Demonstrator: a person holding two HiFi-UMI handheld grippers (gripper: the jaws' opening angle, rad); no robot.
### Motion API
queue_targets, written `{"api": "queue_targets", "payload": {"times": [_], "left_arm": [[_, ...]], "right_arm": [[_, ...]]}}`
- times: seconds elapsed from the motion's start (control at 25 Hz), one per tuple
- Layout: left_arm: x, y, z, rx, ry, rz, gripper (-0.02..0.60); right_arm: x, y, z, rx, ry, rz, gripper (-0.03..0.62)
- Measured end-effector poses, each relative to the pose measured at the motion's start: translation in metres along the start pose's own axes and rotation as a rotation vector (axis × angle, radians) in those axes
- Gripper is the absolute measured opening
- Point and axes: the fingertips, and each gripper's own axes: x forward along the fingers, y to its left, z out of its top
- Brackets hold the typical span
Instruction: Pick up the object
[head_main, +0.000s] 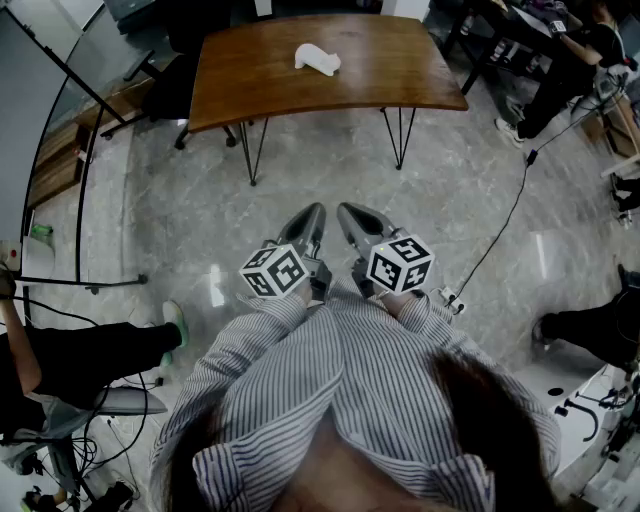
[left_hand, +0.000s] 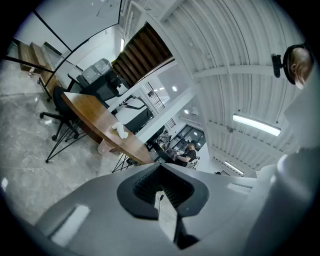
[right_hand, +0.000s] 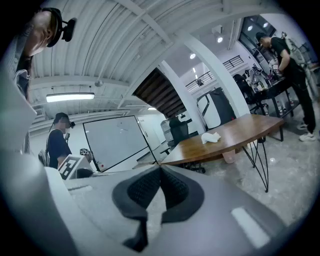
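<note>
Jaws pressed together on both tools: my left gripper (head_main: 311, 214) and right gripper (head_main: 348, 213) each close tip to tip with nothing between the pads. I hold them side by side against my striped shirt (head_main: 330, 370), noses aimed forward. I read that as a resting carry, since nothing is within reach. Beyond them lies open marble floor (head_main: 330, 170), then the wooden table (head_main: 390, 75) on thin black legs. The white object (head_main: 317, 59) lies on its top toward the far edge, alone and well apart from both tools. My judgement is that the pickup is not yet under way: I need to close the gap and spread one pair of jaws before reaching.
</note>
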Motion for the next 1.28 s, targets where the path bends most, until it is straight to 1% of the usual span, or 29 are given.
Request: {"api": "queue_targets", "payload": {"times": [0.12, 0.44, 0.68, 0.88, 1.0, 1.16, 1.28], "left_arm": [[0.000, -0.003, 0.004, 0.006, -0.011, -0.002, 0.000], [0.005, -0.006, 0.007, 0.002, -0.008, -0.013, 0.000], [0.011, -0.006, 0.009, 0.015, -0.020, -0.018, 0.000], [0.025, -0.002, 0.016, 0.028, -0.032, -0.034, 0.000], [0.039, -0.004, 0.016, 0.029, -0.042, -0.041, 0.000], [0.057, -0.002, 0.006, 0.018, -0.025, -0.050, 0.000], [0.070, 0.006, 0.006, 0.005, -0.016, -0.037, 0.000]], "right_arm": [[-0.001, 0.001, 0.001, -0.007, 0.006, 0.001, 0.002], [0.001, 0.001, 0.004, -0.016, 0.012, -0.002, 0.002], [0.001, -0.009, 0.009, 0.001, -0.012, -0.011, 0.002], [0.010, -0.028, 0.019, 0.009, -0.046, -0.038, 0.002], [0.011, -0.038, 0.023, 0.009, -0.047, -0.033, 0.002], [0.014, -0.059, 0.022, 0.029, -0.033, -0.041, 0.002], [0.024, -0.075, 0.019, 0.053, -0.007, -0.049, 0.002]]}}
